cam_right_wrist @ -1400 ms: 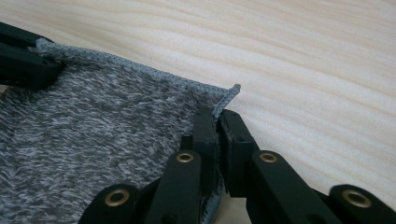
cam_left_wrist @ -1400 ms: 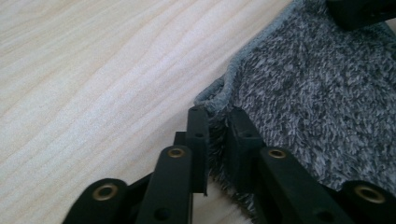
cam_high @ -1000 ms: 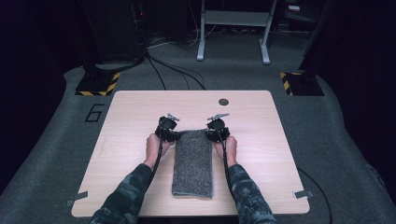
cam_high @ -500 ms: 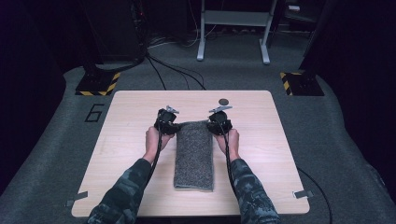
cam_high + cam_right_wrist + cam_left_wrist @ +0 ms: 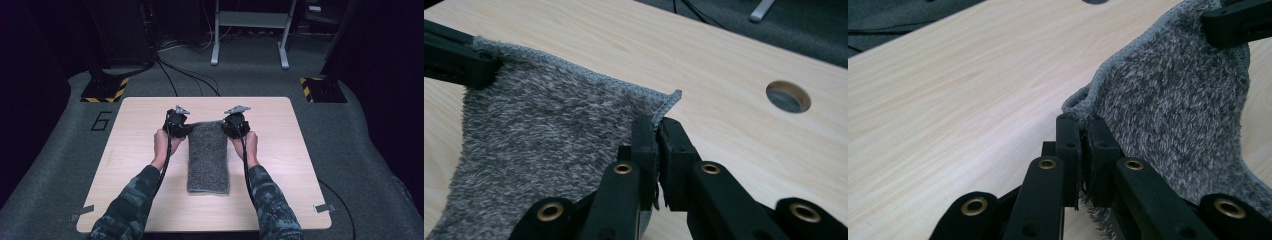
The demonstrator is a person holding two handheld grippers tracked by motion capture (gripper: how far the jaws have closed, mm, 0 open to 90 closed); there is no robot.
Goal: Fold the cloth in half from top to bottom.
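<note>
Left gripper [image 5: 1081, 150] and right gripper [image 5: 657, 145] clenched on far towel [image 5: 207, 155] corners; lift evenly, keep edge taut over counter [image 5: 135, 150].

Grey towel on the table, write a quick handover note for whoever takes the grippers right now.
Left gripper: shut on the far left corner of the grey towel.
Right gripper: shut on the far right corner.
Towel: a long folded strip mid-table, far end lifted off the wood, near end lying flat.
Done: both far corners gripped and raised.
Left: probably bring the far end toward the near edge to fold it over, then release.
</note>
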